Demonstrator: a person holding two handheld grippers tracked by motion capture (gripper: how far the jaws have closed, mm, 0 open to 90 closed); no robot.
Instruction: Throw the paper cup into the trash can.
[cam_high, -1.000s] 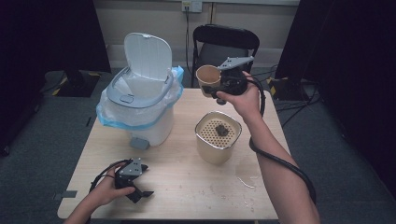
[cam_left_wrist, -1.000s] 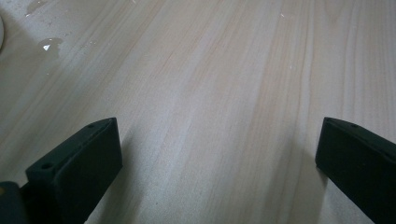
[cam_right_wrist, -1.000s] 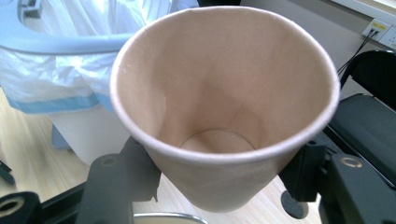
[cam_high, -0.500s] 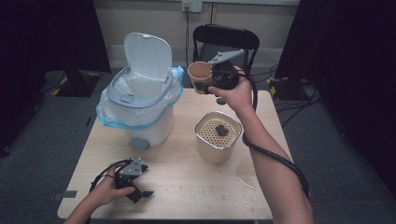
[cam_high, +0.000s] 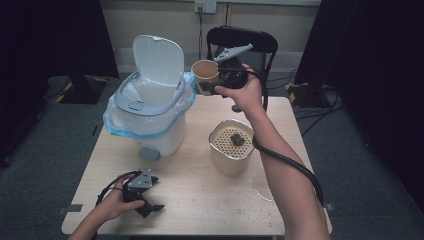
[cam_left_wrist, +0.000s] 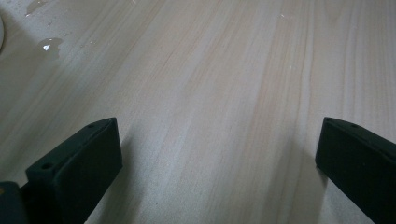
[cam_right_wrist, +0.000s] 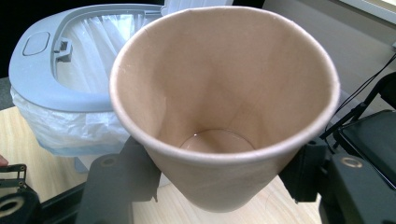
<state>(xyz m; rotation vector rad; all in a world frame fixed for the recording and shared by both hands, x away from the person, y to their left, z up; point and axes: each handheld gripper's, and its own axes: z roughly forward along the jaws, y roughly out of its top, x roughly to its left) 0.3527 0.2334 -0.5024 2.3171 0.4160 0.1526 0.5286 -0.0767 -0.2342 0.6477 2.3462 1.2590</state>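
Note:
My right gripper (cam_high: 212, 82) is raised above the table's far side, shut on a tan paper cup (cam_high: 205, 71). In the right gripper view the cup (cam_right_wrist: 224, 107) stands upright between the jaws, with a little liquid at its bottom. Just left of the cup is a white pedal bin (cam_high: 150, 112) with its lid up and a clear liner with a blue rim. A cream perforated strainer pot (cam_high: 231, 146) with dark residue inside stands on the table below my right hand. My left gripper (cam_high: 155, 206) rests open on the table near the front left corner; its jaws hold nothing.
The wooden table (cam_high: 200, 200) has a few wet spots near its front right. A black chair (cam_high: 240, 40) stands behind the far edge. The bin rim (cam_right_wrist: 51, 79) lies close behind the cup. A droplet (cam_left_wrist: 50, 44) sits on the wood ahead of the left jaws.
My right gripper has carried the cup leftward, toward the bin. The left gripper has stayed put.

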